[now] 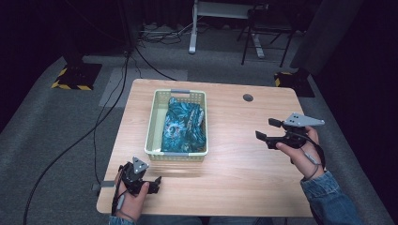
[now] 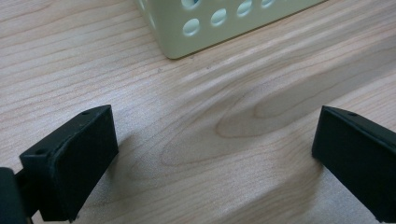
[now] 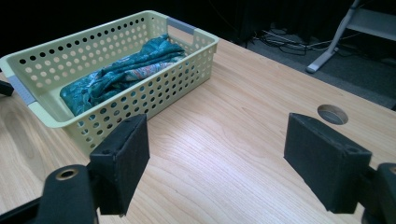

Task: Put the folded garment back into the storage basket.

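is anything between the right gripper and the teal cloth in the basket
Only the pale green perforated plastic basket's near side wall. The teal patterned cloth lies behind it, open from above; bare wooden table lies before the open right gripper.

No words, labels, brands or numbers can be read on anything here; black-and-yellow hazard stripes (image 1: 71,86) mark floor plates, without lettering.

basket (image 1: 151,123), teal cloth (image 1: 184,125) inside, wooden table (image 1: 244,164)
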Demonstrator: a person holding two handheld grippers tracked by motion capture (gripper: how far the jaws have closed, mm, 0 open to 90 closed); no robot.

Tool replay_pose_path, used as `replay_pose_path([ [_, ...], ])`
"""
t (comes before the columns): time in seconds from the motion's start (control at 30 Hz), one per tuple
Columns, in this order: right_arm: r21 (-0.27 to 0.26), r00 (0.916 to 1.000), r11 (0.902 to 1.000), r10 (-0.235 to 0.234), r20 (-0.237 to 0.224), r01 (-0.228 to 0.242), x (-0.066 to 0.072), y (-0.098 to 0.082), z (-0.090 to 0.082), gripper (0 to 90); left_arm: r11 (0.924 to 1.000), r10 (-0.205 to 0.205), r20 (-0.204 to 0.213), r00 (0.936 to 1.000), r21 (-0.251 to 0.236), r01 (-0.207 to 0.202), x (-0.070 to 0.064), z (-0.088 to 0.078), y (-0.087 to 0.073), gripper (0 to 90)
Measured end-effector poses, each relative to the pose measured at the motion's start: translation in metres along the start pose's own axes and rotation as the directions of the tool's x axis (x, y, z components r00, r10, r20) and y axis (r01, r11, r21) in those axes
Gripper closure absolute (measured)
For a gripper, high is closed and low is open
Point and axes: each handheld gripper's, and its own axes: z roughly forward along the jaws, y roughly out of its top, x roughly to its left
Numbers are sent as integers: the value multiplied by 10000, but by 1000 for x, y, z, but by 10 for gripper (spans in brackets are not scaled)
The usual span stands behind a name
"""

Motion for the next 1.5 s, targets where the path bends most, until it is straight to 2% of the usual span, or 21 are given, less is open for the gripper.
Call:
replay_pose_path([
  [1.0,220,9967,9989,398,703,-415,-14,-20,-26,217,10000,-11,-3,10000,-9,11,0,0,0,0],
  [1.5,191,9945,9982,546,891,-565,-19,-31,-40,216,10000,-9,-2,10000,-7,9,0,0,0,0],
])
